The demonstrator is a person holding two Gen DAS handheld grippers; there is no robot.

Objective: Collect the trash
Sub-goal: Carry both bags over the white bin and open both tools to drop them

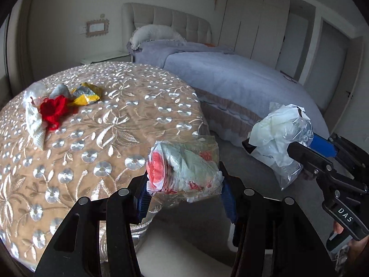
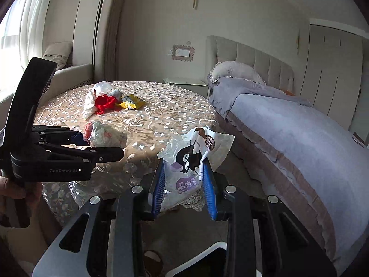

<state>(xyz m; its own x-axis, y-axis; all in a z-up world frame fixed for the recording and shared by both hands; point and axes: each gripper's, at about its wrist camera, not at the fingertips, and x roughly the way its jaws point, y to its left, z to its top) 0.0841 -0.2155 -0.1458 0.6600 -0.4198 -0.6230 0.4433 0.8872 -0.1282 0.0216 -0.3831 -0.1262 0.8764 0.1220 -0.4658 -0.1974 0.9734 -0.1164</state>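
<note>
My left gripper (image 1: 184,184) is shut on a crumpled clear bag with white and pink wrapping (image 1: 182,168), held over the round table's near edge; it also shows in the right wrist view (image 2: 103,136). My right gripper (image 2: 184,180) is shut on a white plastic wrapper with a black cartoon print (image 2: 191,159), held off the table's edge toward the bed; it shows as a pale bundle in the left wrist view (image 1: 279,131). A pile of trash lies on the far side of the table: a red scrap (image 1: 54,109), a yellow foil wrapper (image 1: 86,94) and white plastic (image 1: 33,115).
The round table (image 1: 115,124) has a shiny embroidered cloth. A bed with a lilac cover (image 1: 230,78) stands to the right, a wardrobe (image 1: 256,18) behind it. A sofa (image 2: 69,76) stands beyond the table. A white bin rim (image 2: 200,254) shows below my right gripper.
</note>
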